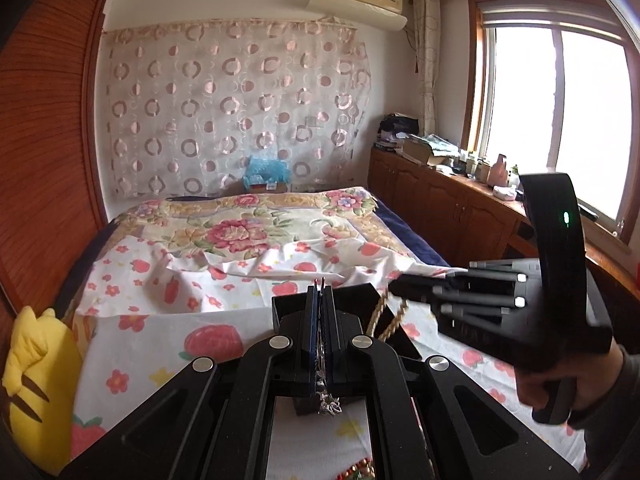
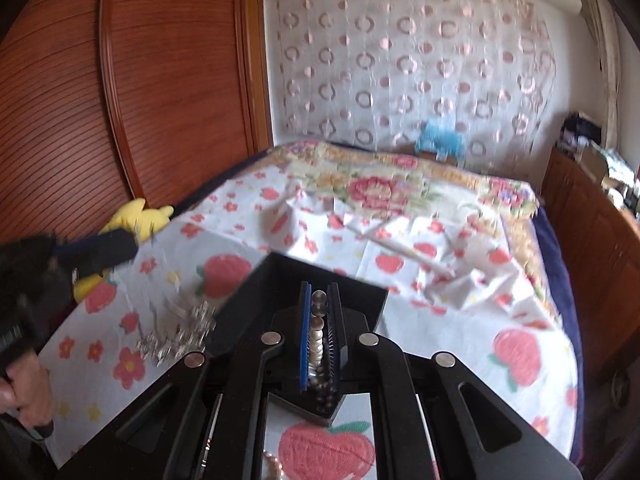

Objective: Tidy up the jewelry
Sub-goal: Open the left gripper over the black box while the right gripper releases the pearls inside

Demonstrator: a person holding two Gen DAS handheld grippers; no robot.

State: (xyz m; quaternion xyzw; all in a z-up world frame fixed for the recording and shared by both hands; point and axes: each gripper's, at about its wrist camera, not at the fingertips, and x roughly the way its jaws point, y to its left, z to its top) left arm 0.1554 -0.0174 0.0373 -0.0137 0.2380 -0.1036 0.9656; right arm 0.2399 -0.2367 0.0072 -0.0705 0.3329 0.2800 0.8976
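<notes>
While both tools are up off the bed w/ jewelry pinched in them, your margin is thin. Your left tool [image 1: 321, 292] is clenched on a silvery chain necklace [image 1: 328, 402]; its blue pads are nearly together, and the chain's bunched end hangs out behind them, near the camera. Your right tool [image 2: 320, 300] is clamped on a string of pale round beads [image 2: 317, 342] running down between the pads, w/ darker beads [image 2: 325, 394] bunched at the bottom.

Under each tool sits a black open jewelry box [image 2: 304, 292], resting on the strawberry-print white sheet [image 2: 440, 264] of the bed. Left wrist view also shows a twisted gold-coloured cord [image 1: 394, 318] looping beside the box; can't tell what it belongs to. Right wrist view is blurred, so fine detail is unsure.

Risks, as I judge them:
- Silver chain is thin, so it could slip thru the pads if you swing fast.
- Hanging ends could catch on the box edge or tangle w/ each other, since the tools are near one another.
- Anything dropped onto the busy, rumpled sheet would be hard to spot.
</notes>
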